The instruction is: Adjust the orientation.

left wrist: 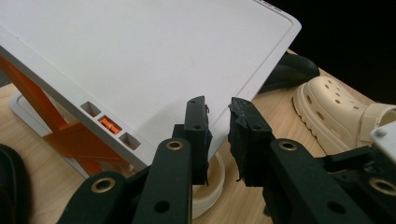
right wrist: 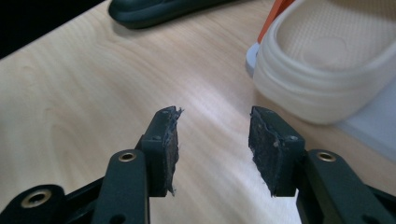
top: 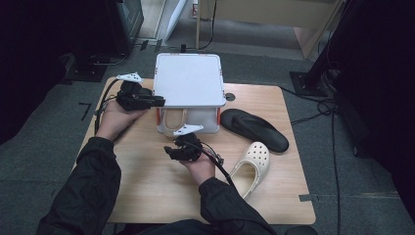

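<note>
A white box (top: 200, 120) stands at the table's far middle, its flat lid (top: 188, 81) raised on orange arms (left wrist: 70, 135). My left gripper (top: 159, 102) is at the lid's left edge, and its jaws (left wrist: 217, 105) are shut on that edge. A cream clog (top: 173, 122) lies in the box under the lid, with its heel (right wrist: 327, 60) toward me. Just in front of that heel, my right gripper (top: 172, 151) is open over bare wood, with nothing between its pads (right wrist: 215, 116).
A second cream clog (top: 252, 166) lies on the table (top: 147, 196) at the right, with a black slipper (top: 254, 129) behind it. Another dark shoe (right wrist: 159, 9) lies on the wood beyond the right gripper. Cables trail from both grippers.
</note>
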Demonstrator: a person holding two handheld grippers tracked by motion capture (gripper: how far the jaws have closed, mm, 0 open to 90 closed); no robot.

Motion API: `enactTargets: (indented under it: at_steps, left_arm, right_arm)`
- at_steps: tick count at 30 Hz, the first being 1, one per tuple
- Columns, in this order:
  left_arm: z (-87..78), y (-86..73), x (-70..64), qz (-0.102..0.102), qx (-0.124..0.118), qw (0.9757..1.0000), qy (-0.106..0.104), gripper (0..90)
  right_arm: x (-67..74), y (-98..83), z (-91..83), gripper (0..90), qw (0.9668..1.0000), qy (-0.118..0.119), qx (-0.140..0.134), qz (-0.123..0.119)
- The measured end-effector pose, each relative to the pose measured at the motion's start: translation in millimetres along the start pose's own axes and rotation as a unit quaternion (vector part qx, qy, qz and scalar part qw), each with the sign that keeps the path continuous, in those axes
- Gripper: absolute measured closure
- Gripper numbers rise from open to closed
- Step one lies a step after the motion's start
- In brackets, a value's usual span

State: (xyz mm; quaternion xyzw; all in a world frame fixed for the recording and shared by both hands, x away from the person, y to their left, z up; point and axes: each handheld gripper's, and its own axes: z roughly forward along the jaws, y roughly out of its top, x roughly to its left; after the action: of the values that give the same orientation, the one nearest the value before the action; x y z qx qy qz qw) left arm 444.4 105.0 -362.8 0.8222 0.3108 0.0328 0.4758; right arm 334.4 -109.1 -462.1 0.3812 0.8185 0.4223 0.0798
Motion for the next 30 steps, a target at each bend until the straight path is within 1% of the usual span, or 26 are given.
enactTargets:
  at_steps: [3,6,9,13,15,19,22,25,30]
  left_arm:
    - [0.1,-0.1,0.2,-0.001,-0.001,1.0,-0.001,77.2]
    - [0.0,-1.1,0.3,-0.001,-0.005,1.0,-0.001,77.1]
    - [-0.1,-1.4,0.1,-0.004,-0.005,1.0,-0.001,76.8]
    - [-0.2,-1.2,-0.8,-0.003,-0.004,1.0,0.002,76.3]
    - [-0.1,-1.0,-0.9,-0.004,-0.003,1.0,0.001,76.0]
    - [-0.3,-1.0,-1.0,-0.005,-0.003,1.0,0.001,75.3]
    - [-0.1,-0.8,-1.4,-0.004,-0.002,1.0,0.001,75.1]
    - [-0.2,-0.9,-1.4,-0.005,-0.003,1.0,0.001,74.9]
    - [0.1,-0.3,-2.5,-0.004,-0.002,1.0,0.003,74.4]
  right_arm:
    - [-2.6,-5.5,-12.8,52.3,1.0,0.006,-0.002,0.005]
    - [-6.6,-8.7,-25.5,52.2,0.9999,0.003,-0.005,0.012]
    - [-10.6,-11.2,-38.8,52.1,0.9999,-0.002,-0.007,0.013]
    - [-16.7,-15.2,-58.1,50.8,0.9998,-0.013,-0.007,0.011]
    - [-21.4,-17.9,-69.0,50.7,0.9997,-0.019,-0.009,0.015]
    - [-34.2,-23.4,-90.4,50.7,0.9989,-0.029,-0.019,0.033]
    - [-42.7,-27.5,-106.3,50.7,0.9983,-0.042,-0.019,0.036]
    - [-49.3,-34.7,-123.0,50.2,0.9972,-0.06,-0.018,0.04]
    - [-56.2,-46.3,-143.1,48.9,0.9956,-0.076,-0.02,0.051]
